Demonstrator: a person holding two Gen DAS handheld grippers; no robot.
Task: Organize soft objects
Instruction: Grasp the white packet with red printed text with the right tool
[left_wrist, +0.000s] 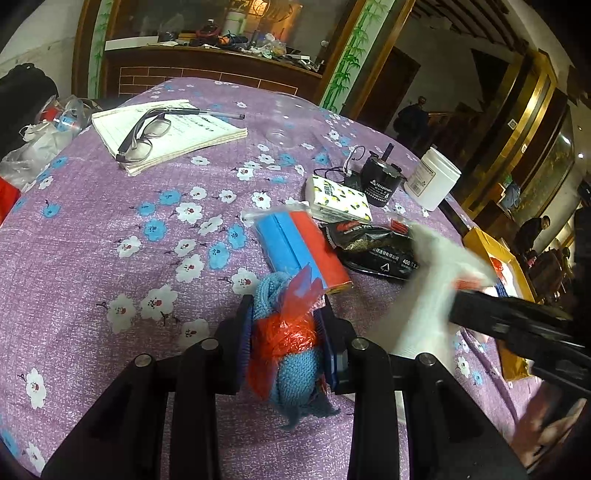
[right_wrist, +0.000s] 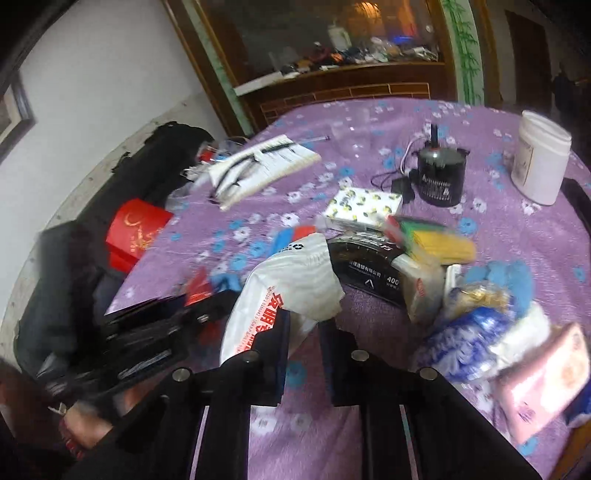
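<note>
Looking along the left gripper (left_wrist: 284, 343) in its own wrist view, the jaws are pinching a blue knitted cloth (left_wrist: 295, 373) bundled with a crumpled red plastic bag (left_wrist: 286, 332), held just above the purple flowered tablecloth (left_wrist: 110, 229). Just beyond the fingertips lies a packet of blue and red sponges (left_wrist: 299, 247), with a black pouch (left_wrist: 373, 247) beside it and a lemon-print tissue pack (left_wrist: 341, 199) farther off. At the right edge the other tool comes in blurred, with a white plastic bag (left_wrist: 424, 291) at its tip. Turning to the right wrist view, the right gripper (right_wrist: 304, 325) has its jaws drawn close together on the lower corner of that white plastic bag (right_wrist: 284, 291) with red print; the film passes between the fingers and appears pinched. To the right sits a heap of soft things (right_wrist: 498, 317): blue gloves, a blue-and-white packet, a pink pack. The left tool shows blurred at the lower left. The step in hand looks like gathering soft items, each hand carrying one. Next, as I judge it, each load must be carried to the heap and released there; the thin bag may slip or trail over the black pouch (right_wrist: 369, 269), so the grip should stay firm.
</note>
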